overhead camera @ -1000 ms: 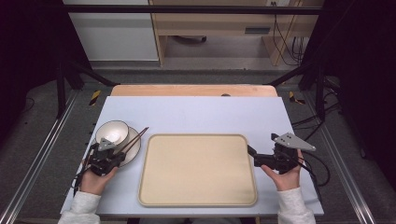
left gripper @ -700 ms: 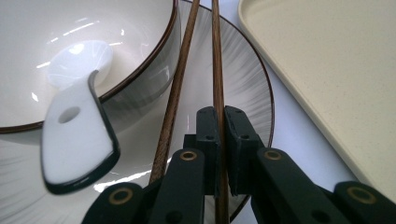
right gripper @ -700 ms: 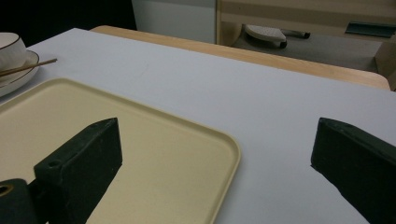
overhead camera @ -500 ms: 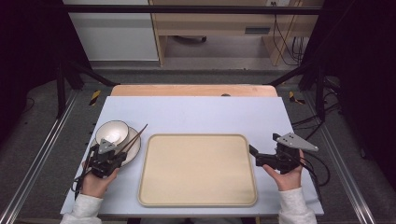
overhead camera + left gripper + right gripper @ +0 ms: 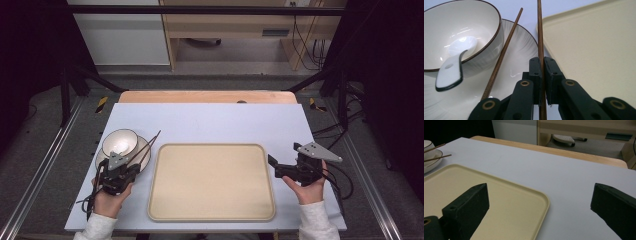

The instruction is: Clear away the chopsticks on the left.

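Left gripper (image 5: 541,75) clamps one chopstick (image 5: 540,37).
Its jaws are closed tight on the stick beside the plate (image 5: 524,52); right gripper (image 5: 539,202) jaws gape wide, empty, over the worktop (image 5: 574,177).

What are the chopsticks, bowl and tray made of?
Chopsticks: probably wood, dark brown and matte with faint grain. Bowl: likely glazed ceramic, glossy white with bright reflections and a dark rim. Tray: probably plastic, plain beige with a dull finish.

Left gripper (image 5: 131,169) drawn back, chopstick (image 5: 540,37) lifted slightly
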